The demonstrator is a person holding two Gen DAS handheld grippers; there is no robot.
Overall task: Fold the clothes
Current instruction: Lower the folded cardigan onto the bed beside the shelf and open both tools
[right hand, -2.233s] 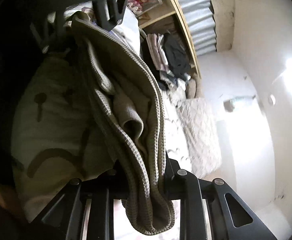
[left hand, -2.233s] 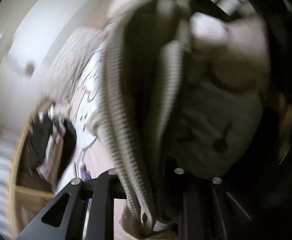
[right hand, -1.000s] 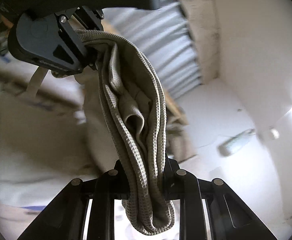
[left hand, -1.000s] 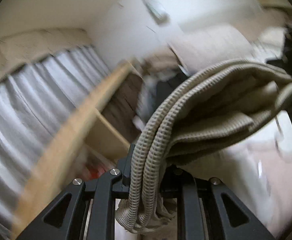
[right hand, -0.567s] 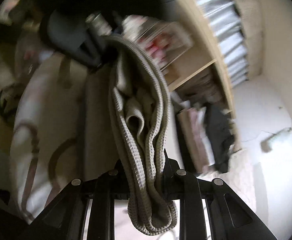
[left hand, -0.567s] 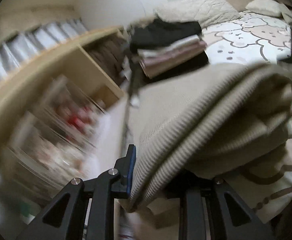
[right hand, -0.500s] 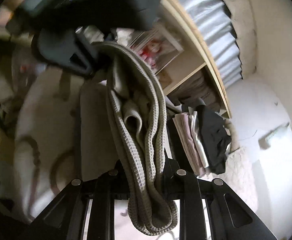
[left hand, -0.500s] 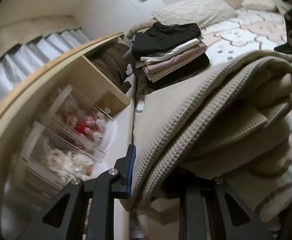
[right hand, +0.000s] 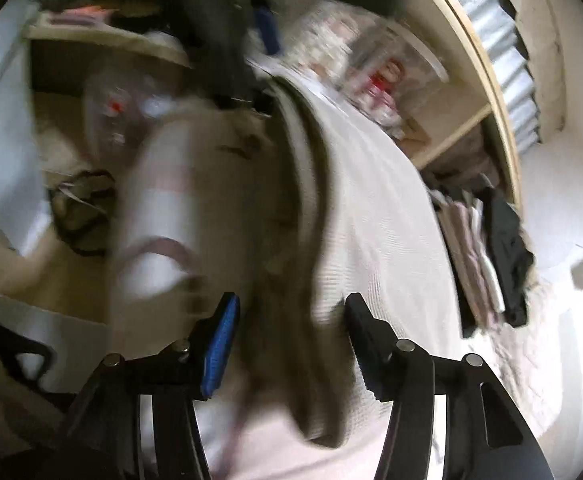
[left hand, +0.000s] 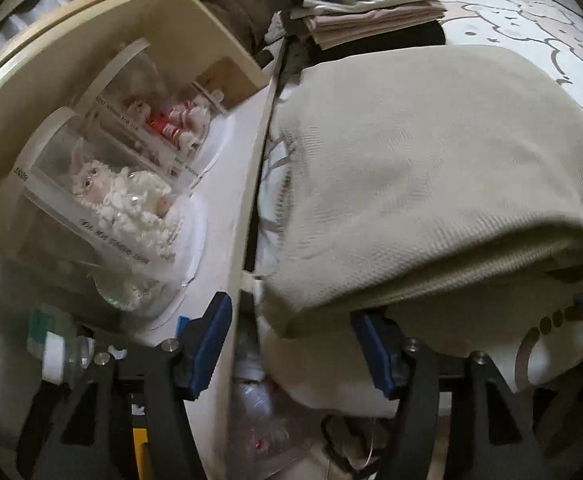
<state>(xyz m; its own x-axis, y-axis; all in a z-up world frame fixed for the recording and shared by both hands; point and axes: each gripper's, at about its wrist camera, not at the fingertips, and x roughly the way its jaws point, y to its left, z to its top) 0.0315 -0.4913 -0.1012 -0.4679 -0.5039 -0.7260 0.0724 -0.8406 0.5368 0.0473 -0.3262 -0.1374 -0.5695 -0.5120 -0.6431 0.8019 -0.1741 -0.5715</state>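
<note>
The folded beige waffle-knit garment point(left hand: 431, 168) lies flat on the bed, on top of a cream cloth with brown marks point(left hand: 547, 340). My left gripper point(left hand: 291, 348) is at its near left corner with the jaws opening. The blue pads point(left hand: 207, 344) stand wide apart and do not press the cloth edge between them. In the blurred right wrist view the same garment point(right hand: 375, 216) runs away from my right gripper point(right hand: 291, 344), whose jaws are also opening with the thick folded edge loose between them. The left gripper point(right hand: 227, 36) shows dark and blurred at the garment's far end.
A stack of folded clothes point(left hand: 371, 12) point(right hand: 487, 264) sits further up the bed, whose cover has a cartoon print point(left hand: 539, 36). Along the bed runs a wooden shelf point(left hand: 195, 28) holding clear boxes with plush dolls point(left hand: 123, 196). A plastic bag point(left hand: 267, 412) lies by the bed edge.
Both grippers came down from holding the garment stretched in the air to the bed. The garment now rests flat, and both pairs of jaws have spread and let go of it.
</note>
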